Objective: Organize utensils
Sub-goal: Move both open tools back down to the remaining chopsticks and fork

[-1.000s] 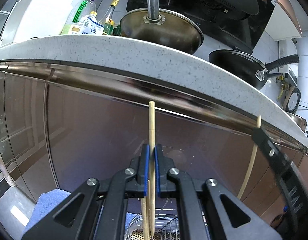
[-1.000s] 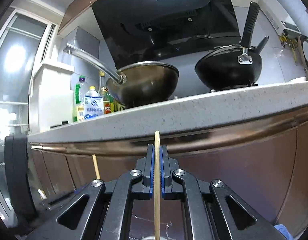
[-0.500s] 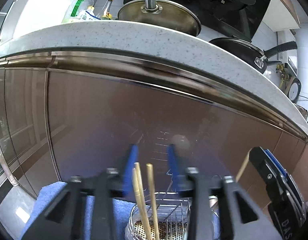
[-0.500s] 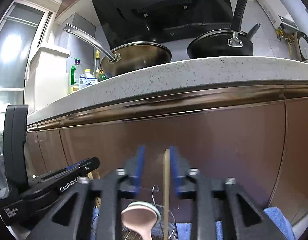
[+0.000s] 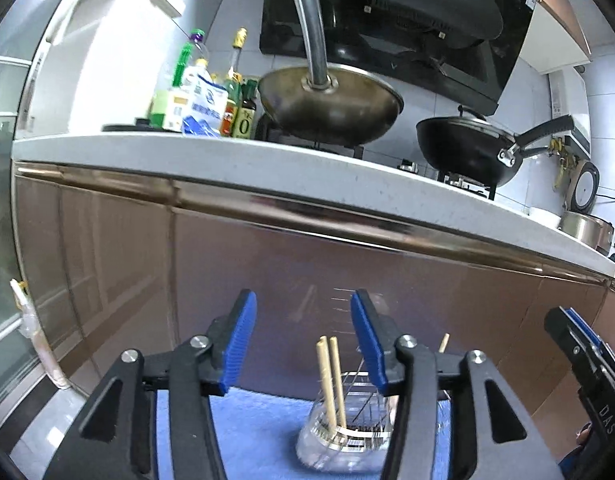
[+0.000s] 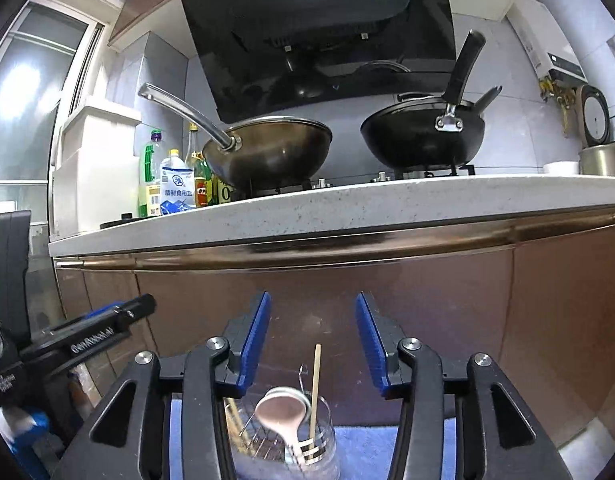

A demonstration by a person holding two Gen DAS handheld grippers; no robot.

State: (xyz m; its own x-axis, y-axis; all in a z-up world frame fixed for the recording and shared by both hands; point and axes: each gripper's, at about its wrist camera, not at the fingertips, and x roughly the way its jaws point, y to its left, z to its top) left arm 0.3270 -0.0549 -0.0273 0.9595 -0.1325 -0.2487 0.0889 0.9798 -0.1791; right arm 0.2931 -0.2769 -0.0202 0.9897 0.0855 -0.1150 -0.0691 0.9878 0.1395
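Now pale wooden chopsticks stand upright in the clear holder; my left gripper and right gripper have just opened their jaws, gripping nothing.

**Kitchen backdrop: stove wall and cabinets**

Speckled white countertop over glossy brown cabinet fronts. Black range hood on grey-tiled wall. Steel wok, black wok, bottles. Bright window at left.
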